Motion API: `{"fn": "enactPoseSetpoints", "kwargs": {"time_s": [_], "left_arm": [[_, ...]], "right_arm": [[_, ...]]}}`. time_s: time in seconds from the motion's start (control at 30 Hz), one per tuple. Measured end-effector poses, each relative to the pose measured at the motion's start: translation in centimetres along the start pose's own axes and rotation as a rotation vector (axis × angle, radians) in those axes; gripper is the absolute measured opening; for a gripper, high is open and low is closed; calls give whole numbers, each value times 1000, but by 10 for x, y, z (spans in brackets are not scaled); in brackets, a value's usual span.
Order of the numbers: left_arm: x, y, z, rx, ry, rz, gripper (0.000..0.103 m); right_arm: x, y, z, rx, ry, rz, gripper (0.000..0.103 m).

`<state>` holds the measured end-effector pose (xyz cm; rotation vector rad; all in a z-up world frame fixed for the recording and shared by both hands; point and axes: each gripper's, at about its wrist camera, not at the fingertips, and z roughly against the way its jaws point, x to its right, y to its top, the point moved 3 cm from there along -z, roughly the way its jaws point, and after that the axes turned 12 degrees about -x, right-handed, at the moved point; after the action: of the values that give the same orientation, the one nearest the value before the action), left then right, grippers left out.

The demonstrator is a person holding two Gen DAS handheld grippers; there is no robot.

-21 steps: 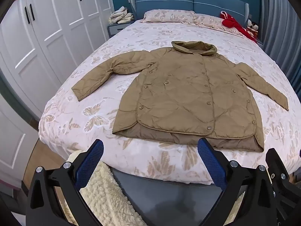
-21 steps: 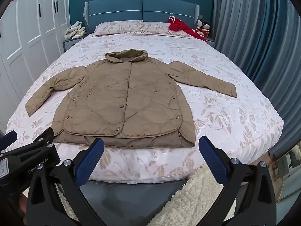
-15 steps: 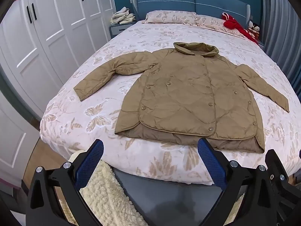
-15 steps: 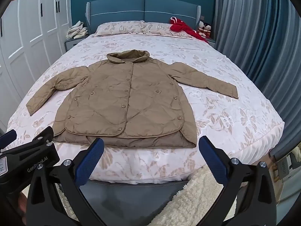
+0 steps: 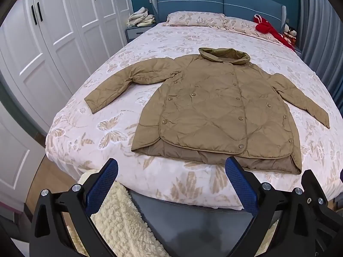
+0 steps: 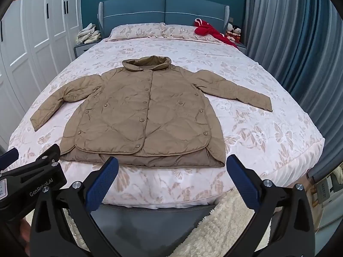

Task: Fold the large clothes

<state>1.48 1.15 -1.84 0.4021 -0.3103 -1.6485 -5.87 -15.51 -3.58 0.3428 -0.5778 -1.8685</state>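
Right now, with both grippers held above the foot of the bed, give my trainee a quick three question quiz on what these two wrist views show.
1. True or false: the tan quilted button-front jacket lies spread flat on the floral-print bed cover with both sleeves out to the sides.
2. Multiple choice: the left gripper and right gripper are A) both open and empty, B) both shut on the jacket, C) one open, one shut.
3. Fill in: the crumpled red garment lies near the ____ of the bed.

Key: 1 true; 2 A; 3 head, by the floral pillows and blue headboard.
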Motion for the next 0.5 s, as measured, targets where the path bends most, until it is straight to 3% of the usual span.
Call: {"fn": "enactPoseSetpoints", "kwargs": {"time_s": [0.5], "left_arm": [[-1,-1,1,-1,2,-1,98]], "right_arm": [[-1,0,0,-2,4,-2,98]]}}
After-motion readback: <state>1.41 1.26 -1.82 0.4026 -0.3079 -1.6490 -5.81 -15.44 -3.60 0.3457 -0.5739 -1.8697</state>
